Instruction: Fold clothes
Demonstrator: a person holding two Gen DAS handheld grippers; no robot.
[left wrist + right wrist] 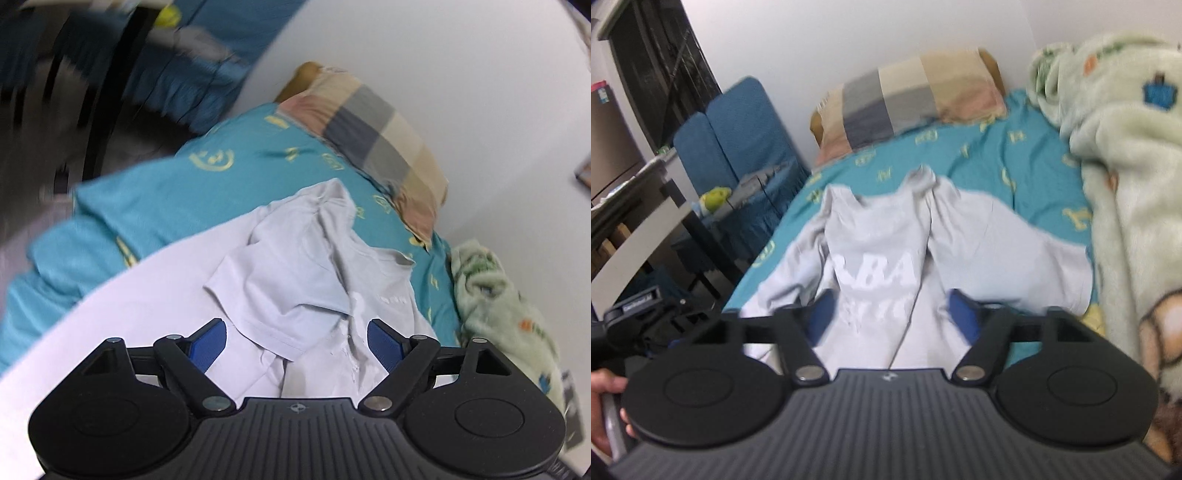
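Pale grey printed cotton T-shirt [886, 258] lies rumpled on teal patterned bedsheet [997, 166], sleeve flopped over chest. Left gripper [295, 341] spread wide, empty, above shirt. Right gripper [888, 314] likewise spread, empty. Risk: pinching doubled layers, fold goes crooked.

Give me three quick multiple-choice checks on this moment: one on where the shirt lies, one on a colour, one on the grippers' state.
1. Where does the grey T-shirt lie?
A. on the teal bedsheet
B. on the pillow
C. on the floor

2. What colour are the gripper pads?
A. red
B. blue
C. green

3. How do the left gripper and right gripper stand?
A. both shut on cloth
B. one open, one shut
C. both open

Answers: 1 A, teal sheet shows around the shirt; 2 B, blue pads show in both wrist views; 3 C, each pair of fingers is spread with shirt visible between.
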